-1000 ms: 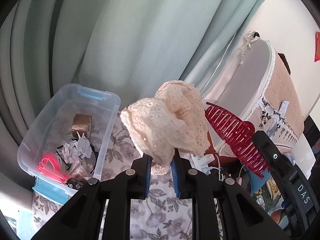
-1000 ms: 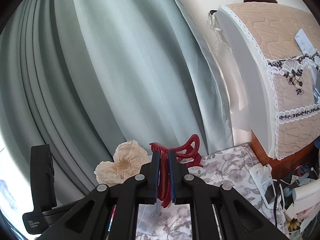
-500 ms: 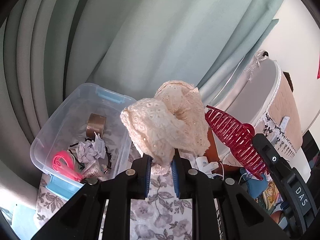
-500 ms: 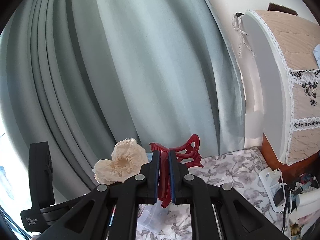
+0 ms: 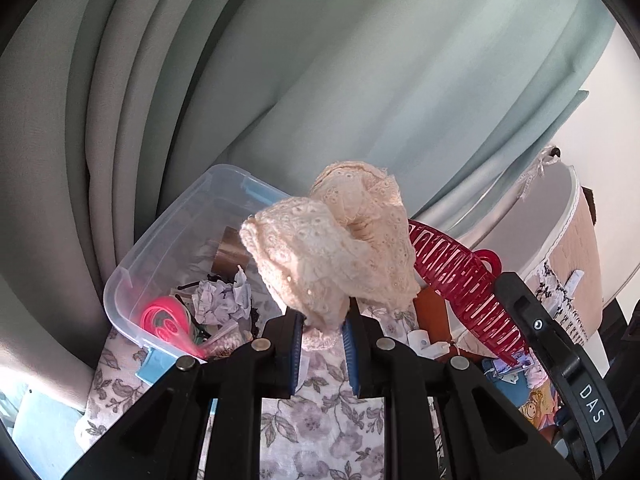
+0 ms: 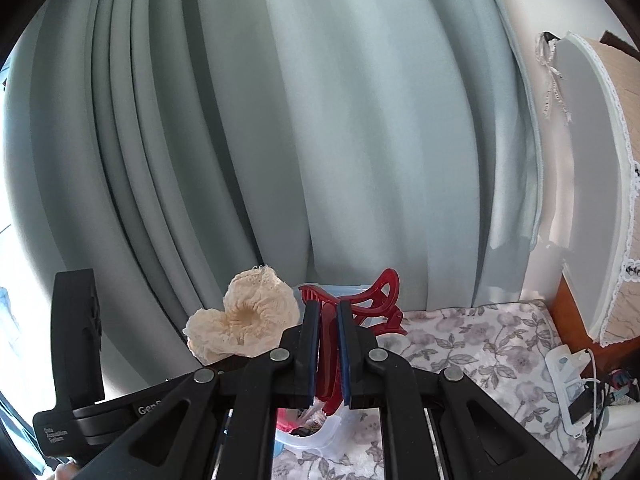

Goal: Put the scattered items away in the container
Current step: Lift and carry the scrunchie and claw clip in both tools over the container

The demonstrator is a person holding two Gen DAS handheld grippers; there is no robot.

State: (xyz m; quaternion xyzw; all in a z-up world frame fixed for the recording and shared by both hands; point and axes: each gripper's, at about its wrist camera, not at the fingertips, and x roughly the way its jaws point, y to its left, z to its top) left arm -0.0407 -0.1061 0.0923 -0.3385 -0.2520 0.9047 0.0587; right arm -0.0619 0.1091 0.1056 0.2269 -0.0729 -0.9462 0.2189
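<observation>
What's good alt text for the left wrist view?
The left gripper holds a cream lace scrunchie above a clear plastic box of small items on a floral cloth. At right, a red hair clip is held up; pale curtains hang behind.

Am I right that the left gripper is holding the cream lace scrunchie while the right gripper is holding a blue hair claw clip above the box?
Not quite: the hair claw clip in the right gripper is red, not blue, as the right wrist view shows. The rest stands: the left gripper holds the cream lace scrunchie, and the clear box lies below.
</observation>
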